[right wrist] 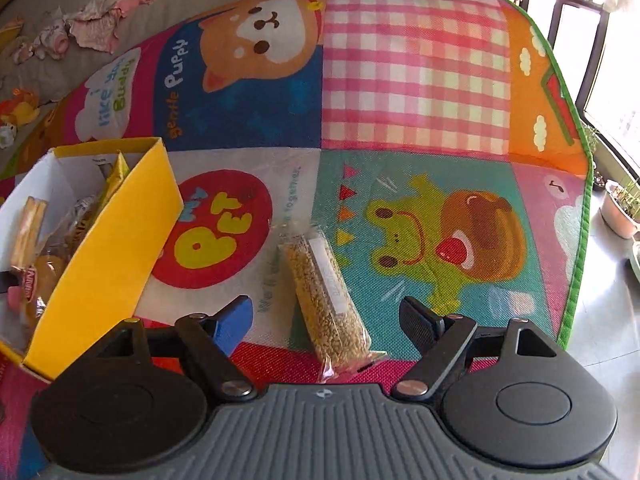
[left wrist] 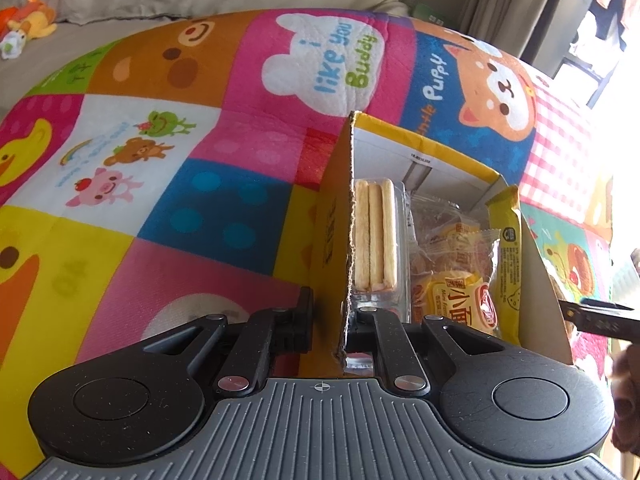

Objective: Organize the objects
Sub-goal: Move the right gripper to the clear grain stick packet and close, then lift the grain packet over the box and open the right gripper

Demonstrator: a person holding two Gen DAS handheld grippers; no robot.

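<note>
A yellow cardboard box (left wrist: pixel 332 220) stands on the play mat and holds several wrapped snacks, among them a clear pack of biscuit sticks (left wrist: pixel 376 236) and a small bread bag (left wrist: pixel 460 300). My left gripper (left wrist: pixel 330 316) is shut on the box's left wall, one finger outside and one inside. In the right wrist view the box (right wrist: pixel 108 256) is at the left. A clear packet of grain (right wrist: pixel 326 292) lies flat on the mat. My right gripper (right wrist: pixel 328 320) is open, its fingers on either side of the packet's near end, not touching it.
A colourful cartoon play mat (right wrist: pixel 416 92) covers the floor. Soft toys (left wrist: pixel 28 24) and clothes (right wrist: pixel 96 20) lie on a grey sofa behind. Flower pots (right wrist: pixel 620 208) and a window are past the mat's right edge. The right gripper's tip (left wrist: pixel 600 316) shows beside the box.
</note>
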